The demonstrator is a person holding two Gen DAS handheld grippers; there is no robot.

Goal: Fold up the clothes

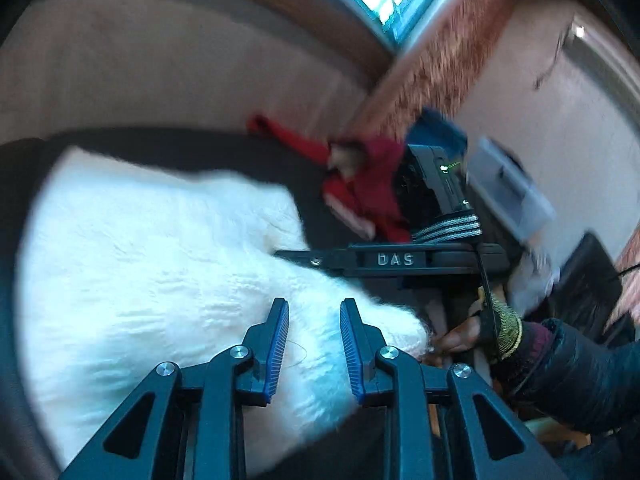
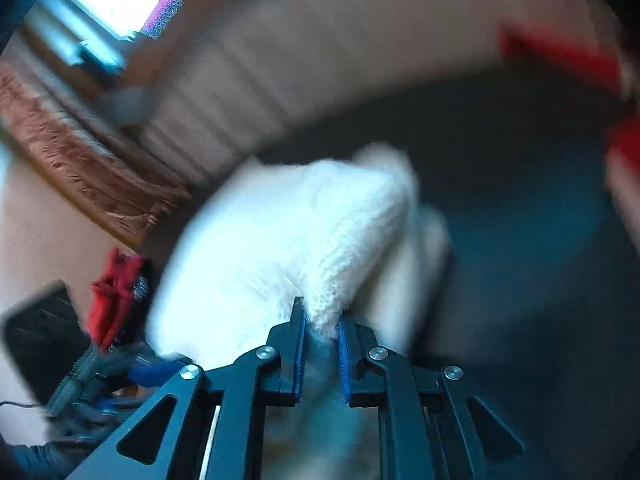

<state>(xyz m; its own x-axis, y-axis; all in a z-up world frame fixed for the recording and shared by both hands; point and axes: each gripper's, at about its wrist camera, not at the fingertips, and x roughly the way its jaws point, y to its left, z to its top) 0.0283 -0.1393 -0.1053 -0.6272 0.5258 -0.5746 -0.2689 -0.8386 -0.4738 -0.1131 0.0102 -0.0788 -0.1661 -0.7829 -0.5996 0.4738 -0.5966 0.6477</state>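
A white fluffy knit garment (image 1: 160, 272) lies on a dark surface (image 1: 224, 152). My left gripper (image 1: 314, 308) is open just above its near edge, with nothing between the blue pads. In the right wrist view the same white garment (image 2: 288, 232) is bunched up and lifted, and my right gripper (image 2: 322, 320) is shut on a fold of it. In the left wrist view the right gripper's body (image 1: 400, 260), marked DAS, sits to the right of the garment, held by a hand in a dark sleeve (image 1: 560, 368). Both views are motion-blurred.
A red garment (image 1: 360, 184) lies at the back of the dark surface, beside a black device (image 1: 436, 184) and a grey box (image 1: 508, 188). A brown patterned curtain (image 1: 432, 56) and pale wall stand behind. Another red cloth (image 2: 116, 292) lies at the left.
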